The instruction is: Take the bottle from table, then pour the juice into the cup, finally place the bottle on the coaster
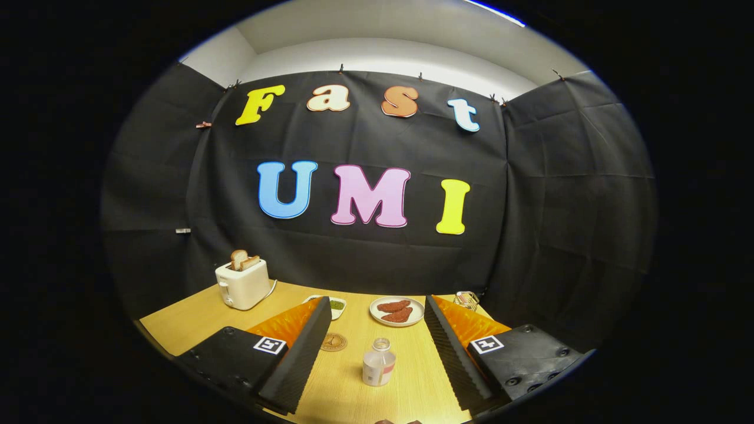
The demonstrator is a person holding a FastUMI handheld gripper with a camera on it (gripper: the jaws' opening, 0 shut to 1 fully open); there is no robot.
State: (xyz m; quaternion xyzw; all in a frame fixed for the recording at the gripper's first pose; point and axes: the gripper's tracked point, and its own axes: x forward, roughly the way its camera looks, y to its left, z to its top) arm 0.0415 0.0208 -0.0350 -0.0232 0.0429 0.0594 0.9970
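On the far side of the desk, near its left corner, stands a white toaster with two slices of bread in it. Along the same back edge I see a small dish with something green, a plate with two brown pieces on it, and near the right corner a small clear object that I cannot name. The desk is light wood, and black cloth hangs as a wall behind it and on both sides, with a pale wall above the cloth.

I hold my hand-held gripper above the near part of the desk with its fingers spread wide, and they touch nothing. The bottle stands upright on the desk between the fingers, apart from both. The round coaster lies just beyond the bottle, beside the left finger.
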